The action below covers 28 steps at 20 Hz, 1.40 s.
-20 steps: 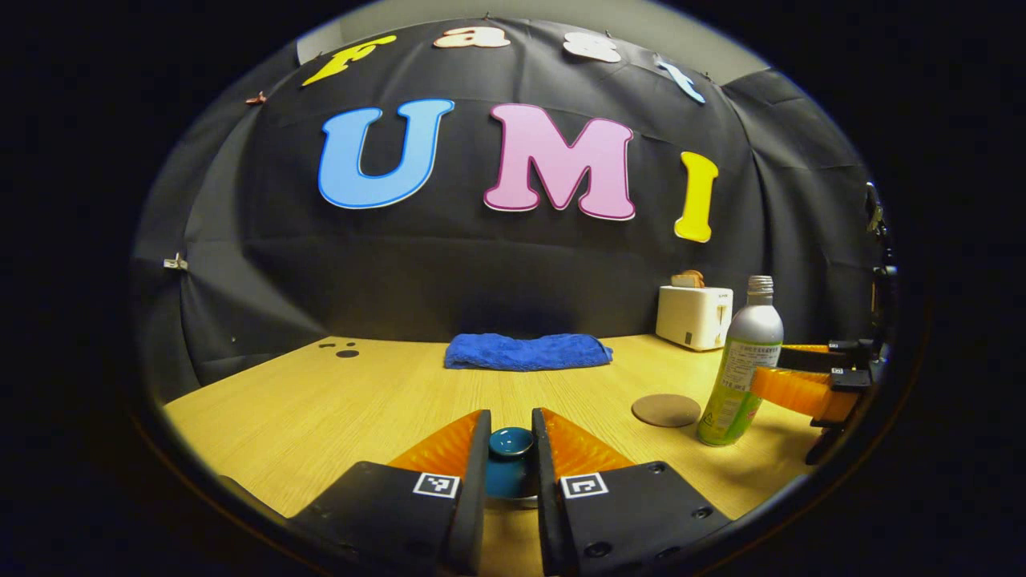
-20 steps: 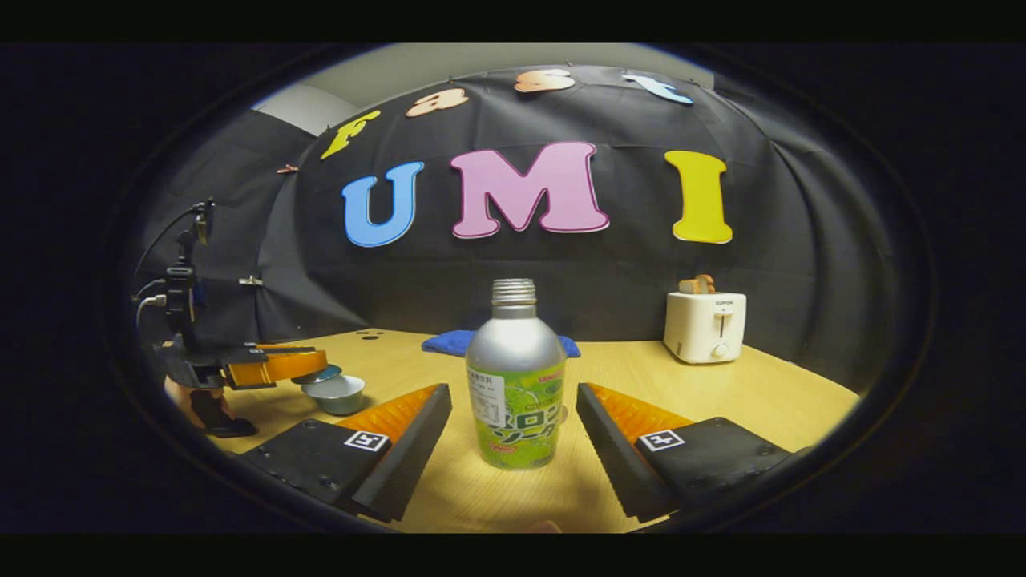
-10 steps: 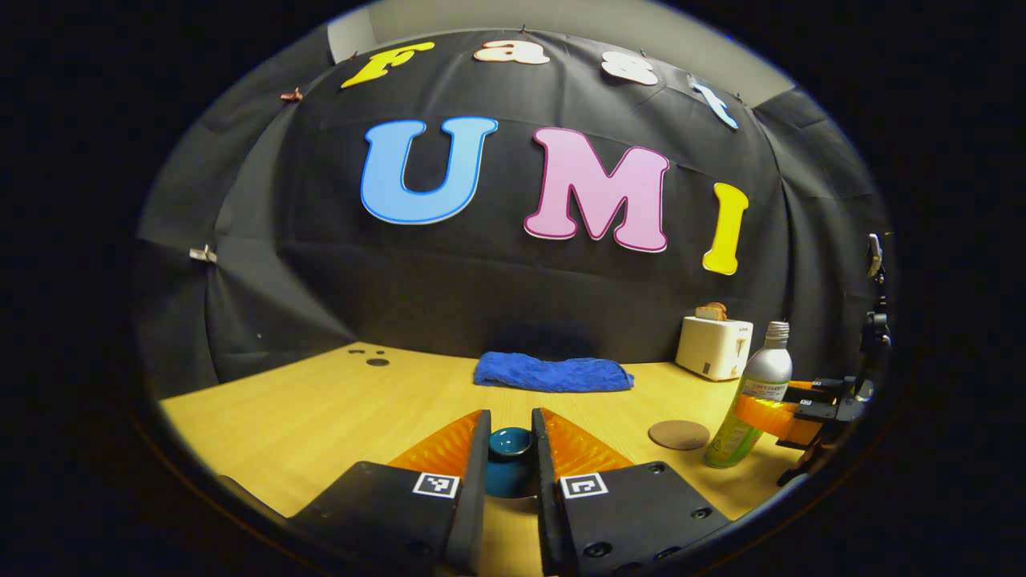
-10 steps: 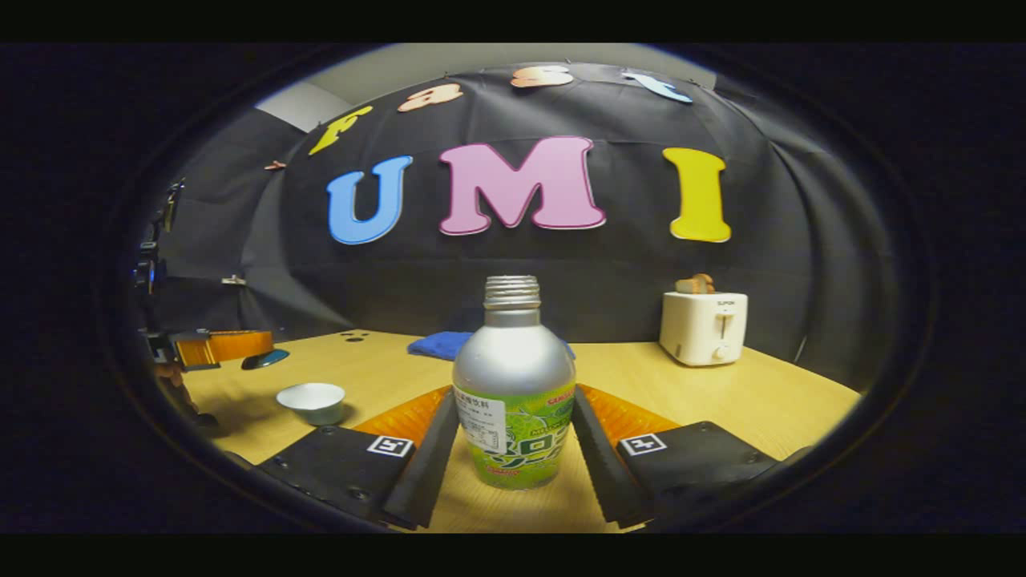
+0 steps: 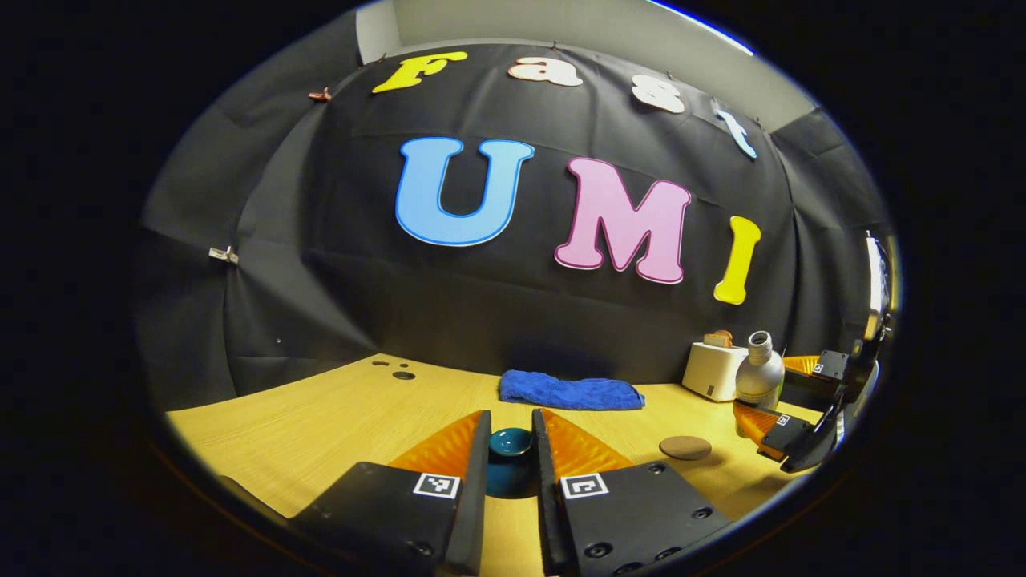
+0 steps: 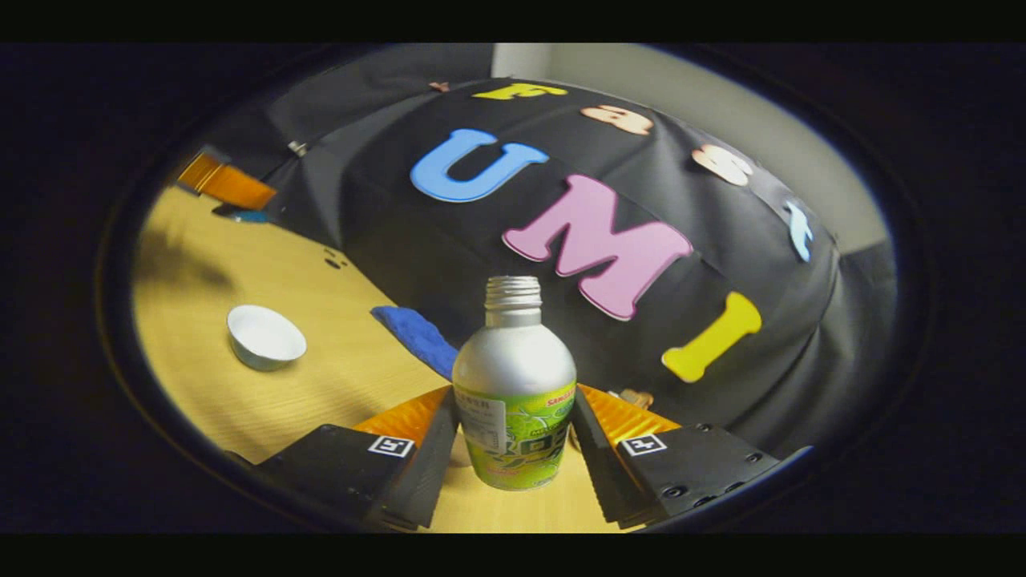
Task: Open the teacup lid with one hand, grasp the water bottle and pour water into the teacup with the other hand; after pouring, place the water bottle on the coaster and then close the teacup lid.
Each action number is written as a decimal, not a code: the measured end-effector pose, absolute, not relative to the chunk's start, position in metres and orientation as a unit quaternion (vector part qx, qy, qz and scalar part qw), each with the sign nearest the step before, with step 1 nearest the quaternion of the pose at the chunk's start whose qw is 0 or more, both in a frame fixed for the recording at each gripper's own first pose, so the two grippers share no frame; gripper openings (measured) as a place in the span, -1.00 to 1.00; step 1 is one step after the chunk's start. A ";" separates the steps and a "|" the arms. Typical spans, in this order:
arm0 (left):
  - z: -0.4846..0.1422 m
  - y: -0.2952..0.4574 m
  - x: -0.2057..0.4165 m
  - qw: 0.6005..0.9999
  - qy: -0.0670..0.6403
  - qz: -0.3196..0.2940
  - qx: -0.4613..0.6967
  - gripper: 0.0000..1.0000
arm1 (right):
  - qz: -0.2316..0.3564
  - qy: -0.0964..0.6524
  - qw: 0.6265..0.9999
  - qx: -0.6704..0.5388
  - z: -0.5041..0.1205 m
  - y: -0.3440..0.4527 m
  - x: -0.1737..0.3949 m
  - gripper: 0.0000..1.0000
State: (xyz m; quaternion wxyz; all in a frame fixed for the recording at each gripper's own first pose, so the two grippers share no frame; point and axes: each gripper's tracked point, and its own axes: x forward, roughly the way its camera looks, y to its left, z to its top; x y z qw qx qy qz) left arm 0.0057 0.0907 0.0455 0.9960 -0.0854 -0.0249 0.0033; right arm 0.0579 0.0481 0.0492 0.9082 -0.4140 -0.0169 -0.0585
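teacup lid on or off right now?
Off. The teacup sits open on the table, its white inside showing; the left claw holds the lid pinched between its fingers.

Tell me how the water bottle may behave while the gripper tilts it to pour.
The water bottle looks like smooth metal, so it may slip in the right gripper. With no cap on, water probably spills once tilted. Its narrow neck likely gives a thin stream.

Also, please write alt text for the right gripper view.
The right gripper clamps an uncapped water bottle, with the scene tilted. An open white teacup sits on the wooden table at left, near a blue towel.
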 end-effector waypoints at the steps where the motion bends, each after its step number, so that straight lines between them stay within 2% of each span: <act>1: 0.041 0.099 0.006 0.996 -0.019 0.008 -0.089 -0.37 | -0.054 -0.011 0.897 -0.439 0.047 0.051 0.059 0.55; 3: 0.034 0.112 0.006 0.995 -0.009 0.016 -0.098 -0.37 | -0.039 -0.001 0.871 -0.489 0.037 0.060 0.061 0.55; 8: 0.028 0.122 0.005 0.992 -0.003 0.014 -0.122 -0.37 | -0.009 -0.001 0.760 -0.649 0.029 0.087 0.074 0.55; 10: 0.024 0.118 0.008 0.992 0.002 0.008 -0.127 -0.37 | 0.009 0.001 0.732 -0.681 0.016 0.100 0.079 0.55; 12: 0.022 0.114 0.009 0.992 0.005 0.002 -0.128 -0.36 | 0.020 0.003 0.712 -0.702 0.003 0.104 0.080 0.55; 13: 0.023 0.113 0.009 0.992 0.005 0.001 -0.127 -0.37 | 0.022 0.002 0.701 -0.713 0.000 0.105 0.079 0.49; 14: 0.023 0.113 0.009 0.992 0.005 0.000 -0.127 -0.36 | 0.023 0.000 0.690 -0.723 -0.003 0.106 0.078 0.55; 20: 0.021 0.112 0.010 0.992 0.010 -0.001 -0.128 -0.36 | 0.025 -0.011 0.623 -0.781 -0.005 0.112 0.078 0.55; 21: 0.020 0.112 0.010 0.992 0.011 -0.001 -0.127 -0.30 | 0.025 -0.012 0.612 -0.790 -0.005 0.109 0.077 0.55; 22: 0.020 0.113 0.010 0.992 0.011 0.000 -0.127 -0.37 | 0.027 -0.011 0.603 -0.797 -0.006 0.111 0.080 0.55; 28: 0.017 0.111 0.011 0.992 0.018 -0.002 -0.125 -0.36 | 0.031 -0.017 0.564 -0.825 0.001 0.111 0.082 0.55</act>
